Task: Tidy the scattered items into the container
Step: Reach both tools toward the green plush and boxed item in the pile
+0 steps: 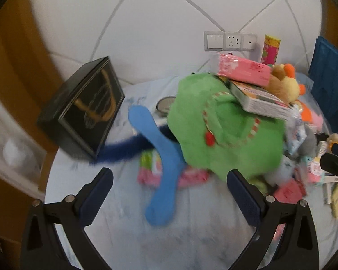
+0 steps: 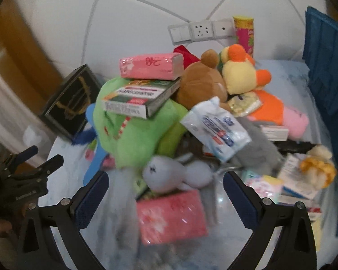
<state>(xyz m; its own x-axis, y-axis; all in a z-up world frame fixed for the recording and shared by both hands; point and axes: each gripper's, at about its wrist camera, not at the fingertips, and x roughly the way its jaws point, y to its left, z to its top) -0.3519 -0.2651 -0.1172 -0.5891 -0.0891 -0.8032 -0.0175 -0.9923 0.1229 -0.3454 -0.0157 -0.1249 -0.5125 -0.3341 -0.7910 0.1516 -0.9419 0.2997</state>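
A heap of items lies on a pale blue cloth. In the left wrist view a green plush (image 1: 227, 132) fills the middle, with a boxed pack (image 1: 259, 99) and a pink tissue pack (image 1: 243, 67) stacked on it. A light blue sock (image 1: 162, 175) lies just ahead of my open, empty left gripper (image 1: 169, 193). In the right wrist view my open, empty right gripper (image 2: 165, 193) hovers over a grey plush rabbit (image 2: 169, 175) and a pink tissue pack (image 2: 171, 216). The blue container (image 2: 324, 85) stands at the far right.
A black box (image 1: 81, 117) stands at the left edge of the cloth. A brown bear (image 2: 202, 83), a yellow-orange plush (image 2: 241, 72), a white tissue pack (image 2: 216, 128) and small boxes (image 2: 297, 180) crowd the right. A snack tube (image 2: 244, 36) stands by wall sockets (image 2: 200, 31).
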